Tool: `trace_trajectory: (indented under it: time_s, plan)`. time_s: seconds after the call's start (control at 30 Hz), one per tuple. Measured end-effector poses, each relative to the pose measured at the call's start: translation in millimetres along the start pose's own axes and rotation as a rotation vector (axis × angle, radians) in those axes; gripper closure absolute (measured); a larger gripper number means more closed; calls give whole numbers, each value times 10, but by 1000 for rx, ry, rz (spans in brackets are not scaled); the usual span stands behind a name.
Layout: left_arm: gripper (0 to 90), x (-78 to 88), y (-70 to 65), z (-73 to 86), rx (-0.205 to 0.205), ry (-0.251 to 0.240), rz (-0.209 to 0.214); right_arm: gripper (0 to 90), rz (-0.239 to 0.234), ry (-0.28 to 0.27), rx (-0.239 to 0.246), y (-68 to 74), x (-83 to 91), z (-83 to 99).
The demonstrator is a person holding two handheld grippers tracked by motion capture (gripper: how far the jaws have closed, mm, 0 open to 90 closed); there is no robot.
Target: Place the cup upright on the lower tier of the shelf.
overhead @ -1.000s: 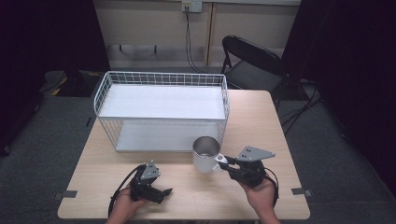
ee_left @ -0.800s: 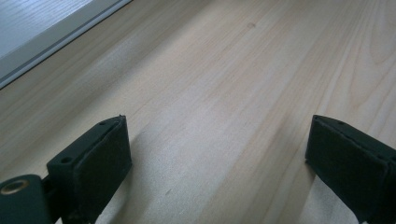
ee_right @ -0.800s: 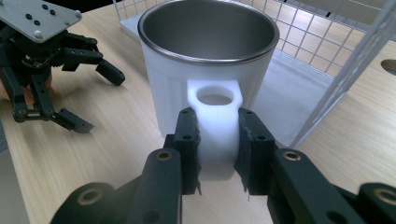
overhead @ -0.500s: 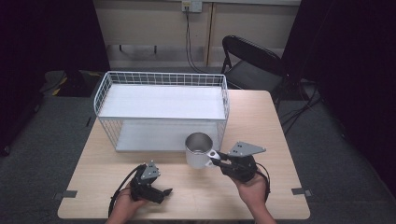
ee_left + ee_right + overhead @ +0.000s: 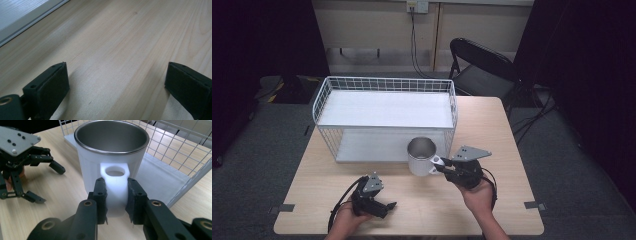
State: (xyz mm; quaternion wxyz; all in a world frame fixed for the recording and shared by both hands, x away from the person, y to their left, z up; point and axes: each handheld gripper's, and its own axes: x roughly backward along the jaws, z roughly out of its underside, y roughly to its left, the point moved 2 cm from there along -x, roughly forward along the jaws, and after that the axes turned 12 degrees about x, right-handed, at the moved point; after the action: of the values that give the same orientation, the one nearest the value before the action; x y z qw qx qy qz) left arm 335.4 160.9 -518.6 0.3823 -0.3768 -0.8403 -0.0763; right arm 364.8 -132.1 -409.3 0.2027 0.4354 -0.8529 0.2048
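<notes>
In the high view, a white mug (image 5: 422, 156) with a steel lining is seen on the wooden table (image 5: 512, 150), just in front of the white wire basket (image 5: 384, 117). Nothing can be made out inside the mug, and the basket's two shelves are seen bare. No writing can be read on any of them. The mug's handle is clamped by the right gripper (image 5: 439, 163), which is held in the person's right hand (image 5: 478, 196). The left gripper (image 5: 388, 205) is held low over the table near its front edge, well apart from the mug.

In the left gripper view, the two black jaws are seen spread wide above the bare tabletop, with nothing between them. A corner of the basket's lower shelf (image 5: 22, 15) is visible at the upper left.

In the right gripper view, the white handle (image 5: 115, 187) is pinched between both jaws; the mug's steel interior looks empty. The left gripper (image 5: 47, 181) is seen beside the mug, its jaws apart.
</notes>
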Motion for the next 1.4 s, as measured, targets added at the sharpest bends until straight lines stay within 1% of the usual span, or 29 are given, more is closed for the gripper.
trace_trajectory:
  time_s: [0.4,0.53,0.63,0.8,1.0,1.17,1.23,1.4]
  plan:
    - [32,-4,-3,-1,-2,2,2,722,26,-11,2,-49,-148,-72]
    - [29,-5,-4,-1,-3,6,4,722,43,-12,16,-56,-179,-102]
    - [26,-6,-5,-1,-3,7,4,722,50,-12,15,-62,-205,-111]
    - [25,-5,-5,-1,-4,9,4,723,56,-16,11,-68,-261,-135]
    - [23,-6,-6,-2,-5,10,5,722,61,-10,18,-76,-336,-178]
    - [20,-6,-6,-3,-8,12,3,722,79,-15,30,-71,-394,-189]
    - [20,-6,-6,-3,-8,12,3,722,77,-21,22,-72,-415,-195]
    - [20,-7,-8,-2,-5,12,5,722,83,-26,26,-74,-464,-245]
